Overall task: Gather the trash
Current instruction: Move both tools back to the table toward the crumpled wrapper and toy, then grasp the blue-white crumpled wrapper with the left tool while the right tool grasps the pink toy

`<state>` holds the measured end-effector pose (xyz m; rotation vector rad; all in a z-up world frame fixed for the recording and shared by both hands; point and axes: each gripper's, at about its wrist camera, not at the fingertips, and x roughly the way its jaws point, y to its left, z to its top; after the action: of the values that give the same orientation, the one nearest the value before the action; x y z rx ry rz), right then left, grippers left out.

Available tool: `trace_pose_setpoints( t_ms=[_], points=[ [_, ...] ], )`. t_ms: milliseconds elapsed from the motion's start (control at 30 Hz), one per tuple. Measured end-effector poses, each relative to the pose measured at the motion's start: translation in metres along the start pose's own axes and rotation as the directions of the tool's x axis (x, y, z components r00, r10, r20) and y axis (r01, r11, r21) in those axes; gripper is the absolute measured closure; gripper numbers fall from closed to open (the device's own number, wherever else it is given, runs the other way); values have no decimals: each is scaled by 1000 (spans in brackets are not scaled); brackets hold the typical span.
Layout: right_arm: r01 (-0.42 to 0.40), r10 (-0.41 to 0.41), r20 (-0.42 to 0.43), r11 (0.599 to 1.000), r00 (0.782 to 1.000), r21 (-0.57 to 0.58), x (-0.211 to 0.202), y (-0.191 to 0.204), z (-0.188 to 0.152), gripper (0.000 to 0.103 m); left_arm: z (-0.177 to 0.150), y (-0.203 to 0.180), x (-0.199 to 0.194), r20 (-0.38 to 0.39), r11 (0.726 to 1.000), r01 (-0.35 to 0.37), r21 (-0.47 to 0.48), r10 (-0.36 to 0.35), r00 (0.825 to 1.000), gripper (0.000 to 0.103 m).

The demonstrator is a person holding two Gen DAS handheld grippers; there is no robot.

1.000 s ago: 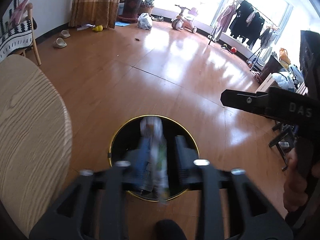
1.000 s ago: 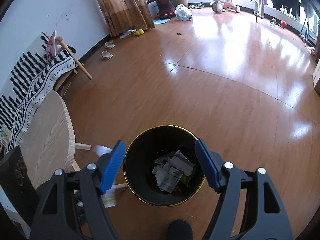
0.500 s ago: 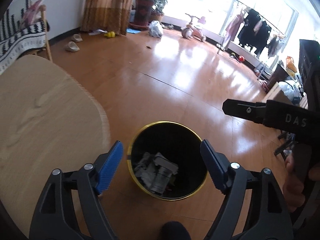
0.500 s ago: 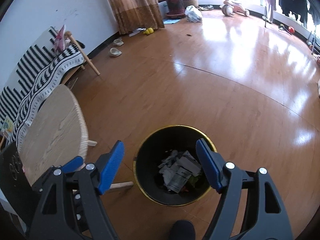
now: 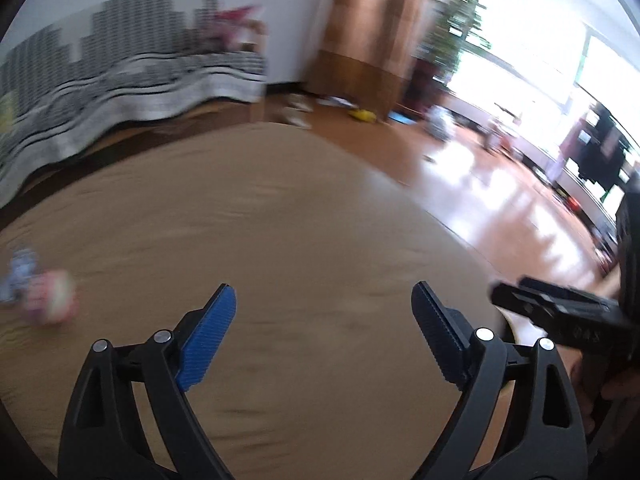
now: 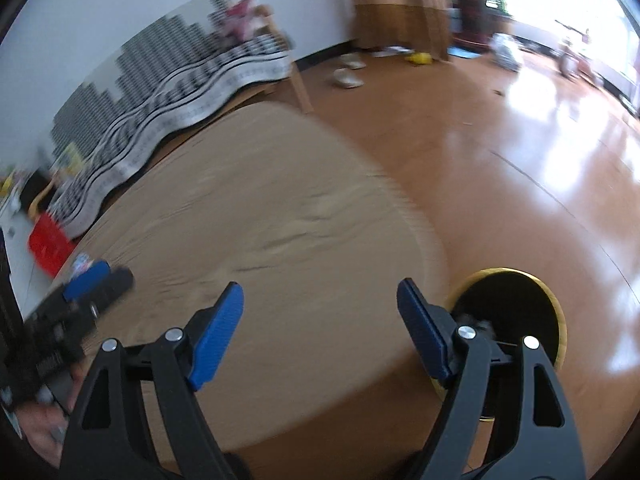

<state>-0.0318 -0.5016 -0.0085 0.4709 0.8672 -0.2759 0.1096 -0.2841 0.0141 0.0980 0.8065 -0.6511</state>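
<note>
Both views are blurred by motion. My left gripper (image 5: pixel 324 312) hovers over the round wooden table (image 5: pixel 280 220), its blue-padded jaws opening with nothing between them. A pinkish crumpled wrapper (image 5: pixel 50 300) and a bluish scrap (image 5: pixel 20 272) lie on the table at far left. My right gripper (image 6: pixel 320 312) also stands over the table (image 6: pixel 280 208), jaws opening and empty. The black bin with a gold rim (image 6: pixel 508 271) sits on the floor at right, partly hidden behind the right finger. The left gripper (image 6: pixel 104 280) shows at the left edge.
A black-and-white striped throw (image 5: pixel 132 72) covers a seat behind the table. Brown curtains (image 5: pixel 360 20), potted plants, slippers (image 6: pixel 348 76) and toys line the far wall. A red object (image 6: pixel 48 248) lies left of the table. Glossy wooden floor (image 6: pixel 520 140) spreads to the right.
The left gripper dropped a crumpled wrapper into the bin and its jaws widened. Both grippers then swung left from above the bin to over the wooden table.
</note>
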Motion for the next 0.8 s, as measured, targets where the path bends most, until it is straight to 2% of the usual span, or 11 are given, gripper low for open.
trace_pose_setpoints(
  t_ms=[133, 267, 333, 533, 600, 733, 767, 800],
  points=[
    [-57, 53, -36, 992, 998, -112, 29, 78, -2, 26, 2, 100, -29, 30, 985, -146, -95, 149, 988, 16],
    [-112, 96, -80, 968, 992, -226, 55, 152, -16, 26, -3, 187, -45, 20, 945, -279, -170, 286, 958, 16],
    [-143, 119, -104, 954, 987, -263, 69, 183, -22, 26, -3, 220, -47, 7, 924, -323, -204, 331, 943, 16],
    [-212, 166, -161, 917, 973, -338, 100, 252, -34, 26, -7, 286, -31, -44, 895, -354, -271, 356, 933, 16],
    [-227, 173, -175, 902, 969, -366, 108, 271, -40, 26, -6, 296, -18, -64, 894, -347, -284, 344, 937, 16],
    [-260, 188, -210, 875, 960, -407, 122, 300, -48, 26, -14, 301, 0, -103, 893, -364, -265, 349, 932, 16],
    [-268, 192, -217, 871, 957, -413, 126, 305, -50, 26, -15, 301, 4, -112, 896, -356, -266, 338, 934, 21],
    [-276, 196, -224, 866, 955, -416, 128, 310, -50, 26, -17, 302, 6, -117, 901, -341, -268, 320, 940, 34]
  ],
)
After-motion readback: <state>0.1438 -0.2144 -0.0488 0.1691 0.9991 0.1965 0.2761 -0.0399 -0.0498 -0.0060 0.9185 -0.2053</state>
